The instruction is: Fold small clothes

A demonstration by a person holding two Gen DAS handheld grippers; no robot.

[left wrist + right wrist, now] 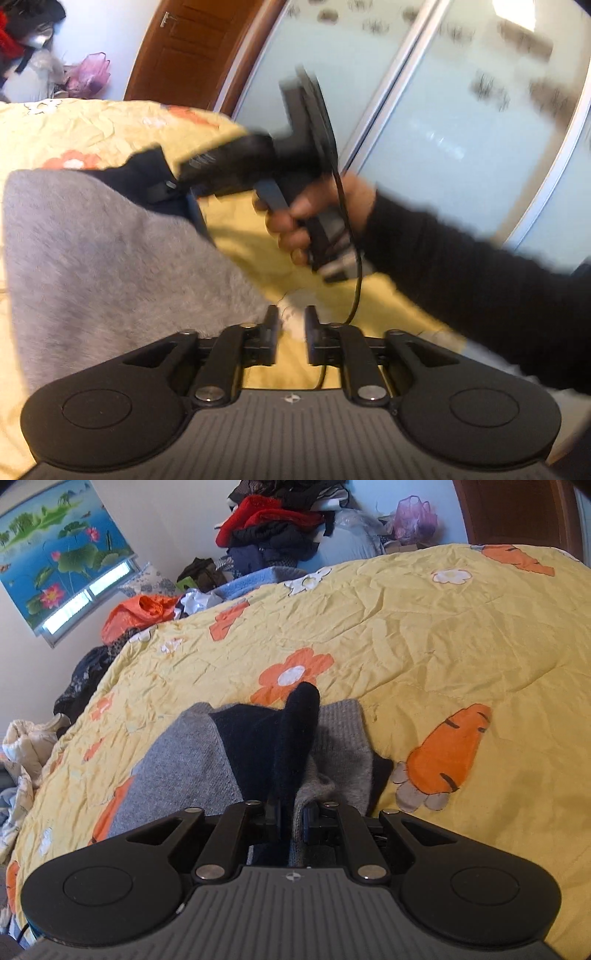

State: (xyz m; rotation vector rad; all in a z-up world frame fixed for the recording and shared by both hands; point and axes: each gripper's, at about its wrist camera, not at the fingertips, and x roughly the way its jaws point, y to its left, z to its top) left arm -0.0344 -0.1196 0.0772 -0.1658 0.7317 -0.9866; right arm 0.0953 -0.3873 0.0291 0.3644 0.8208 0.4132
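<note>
— Right gripper [291, 818] clamps the garment's [177, 768] dark-and-grey fold at six o'clock on the quilt [424, 635].
— Mid-fold, then. Left gripper [291, 332] gapes, holding nothing; it should pin the grey edge next.

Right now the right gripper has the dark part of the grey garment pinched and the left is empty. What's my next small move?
Probably carry the right gripper forward across the grey garment, laying the pinched navy part flat. It stands up in a ridge, unfolded, while the left gripper is open above the yellow bedspread, holding nothing.
</note>
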